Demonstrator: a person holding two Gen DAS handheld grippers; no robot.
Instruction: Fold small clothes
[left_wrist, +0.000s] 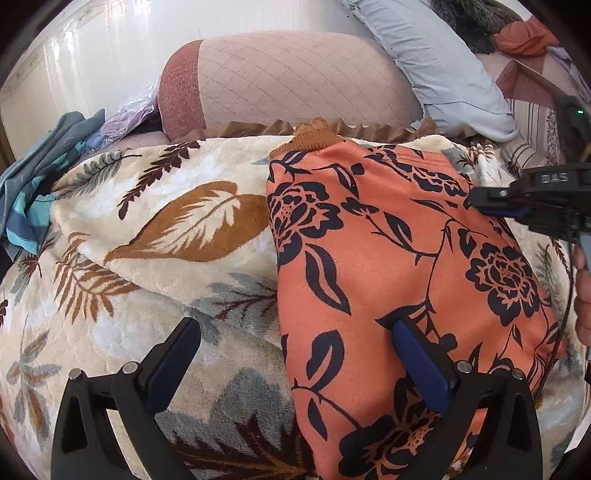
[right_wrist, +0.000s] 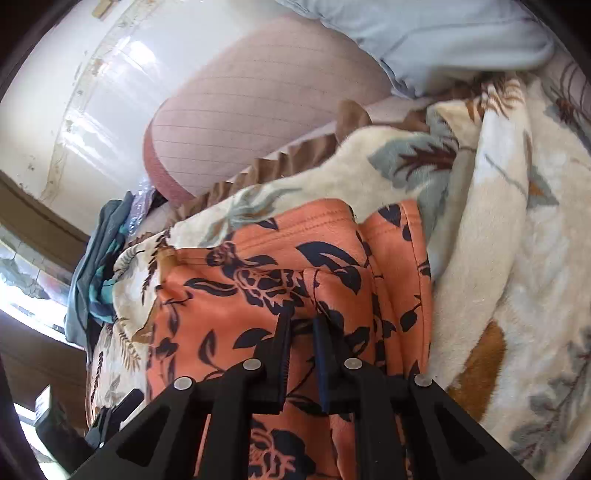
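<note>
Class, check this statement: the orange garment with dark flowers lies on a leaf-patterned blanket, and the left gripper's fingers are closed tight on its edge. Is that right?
One detail is wrong. The orange garment does lie on the leaf-patterned blanket, but the left gripper is wide open, one finger over the blanket, the other on the cloth. The left wrist view shows this.

Only one text can be read. In the left wrist view, the letters "DAS" stand in pale raised capitals on the black body of the right gripper (left_wrist: 480, 206), a little behind its fingers and above the orange flowered garment (left_wrist: 388, 266) that lies under it. Just above this gripper a small green light glows on a dark device (left_wrist: 570, 110), but it carries no letters. In the right wrist view, no writing can be read.
</note>
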